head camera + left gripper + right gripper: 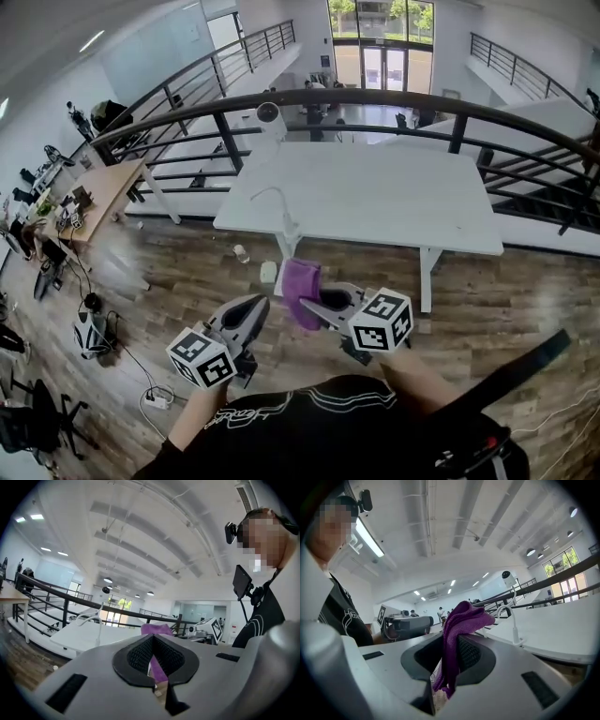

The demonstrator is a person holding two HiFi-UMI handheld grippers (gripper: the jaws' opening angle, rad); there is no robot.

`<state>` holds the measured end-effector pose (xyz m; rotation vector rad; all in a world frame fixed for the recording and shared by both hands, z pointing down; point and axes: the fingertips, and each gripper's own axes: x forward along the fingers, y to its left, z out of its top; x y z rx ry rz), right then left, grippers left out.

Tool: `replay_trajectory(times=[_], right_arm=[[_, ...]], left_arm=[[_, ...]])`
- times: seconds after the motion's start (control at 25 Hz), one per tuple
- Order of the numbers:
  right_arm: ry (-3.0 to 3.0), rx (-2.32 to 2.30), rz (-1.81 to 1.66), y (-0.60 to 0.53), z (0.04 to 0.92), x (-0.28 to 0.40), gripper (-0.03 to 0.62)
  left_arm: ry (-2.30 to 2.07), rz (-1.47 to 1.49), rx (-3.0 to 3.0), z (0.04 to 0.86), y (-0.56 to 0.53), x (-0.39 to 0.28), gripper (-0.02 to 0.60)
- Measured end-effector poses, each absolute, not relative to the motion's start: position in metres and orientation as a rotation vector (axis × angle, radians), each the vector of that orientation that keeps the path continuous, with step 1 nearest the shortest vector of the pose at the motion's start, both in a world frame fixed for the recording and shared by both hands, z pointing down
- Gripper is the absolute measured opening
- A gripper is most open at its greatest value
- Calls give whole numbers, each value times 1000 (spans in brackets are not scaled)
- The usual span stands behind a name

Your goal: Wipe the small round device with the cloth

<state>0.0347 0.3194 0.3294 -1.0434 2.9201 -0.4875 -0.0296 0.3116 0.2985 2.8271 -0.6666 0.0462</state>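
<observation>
The small round white device point(269, 114) stands on a stalk at the far left corner of the white table point(375, 197), and its white cable point(281, 214) trails across the top. It is far ahead of both grippers. A purple cloth point(302, 291) hangs between the two gripper tips in front of my body. My right gripper point(306, 304) is shut on the cloth point(461, 618), which bunches up out of its jaws. My left gripper point(266, 302) is shut too, and a thin purple strip of cloth point(157, 665) shows in the seam of its pads. The device point(506, 575) also shows in the right gripper view.
A curved black railing point(394, 101) runs behind the table. A wooden desk point(98, 192) crowded with gear stands at the left. Cables and equipment point(94, 328) lie on the wooden floor, and a small white object point(269, 272) sits by the table's leg.
</observation>
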Motion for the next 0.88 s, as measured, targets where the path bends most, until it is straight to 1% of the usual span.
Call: replay_trajectory(times=[0.32,0.52,0.72,0.88], right_arm=[[2918,-1131,-489,281,364,40,63],[2909,-1112,-492,240,369,45,63],[2896,-1084,-437,172,353,66,63],[2918,-1063,-394,109,354,91,63]], left_arm=[[-605,59,2788,339,269,-27,8],[-612,43,2788,342,228,-22,8],[-636,30,2801,335,160,-6,8],[-674,31,2797,340,95,20,8]])
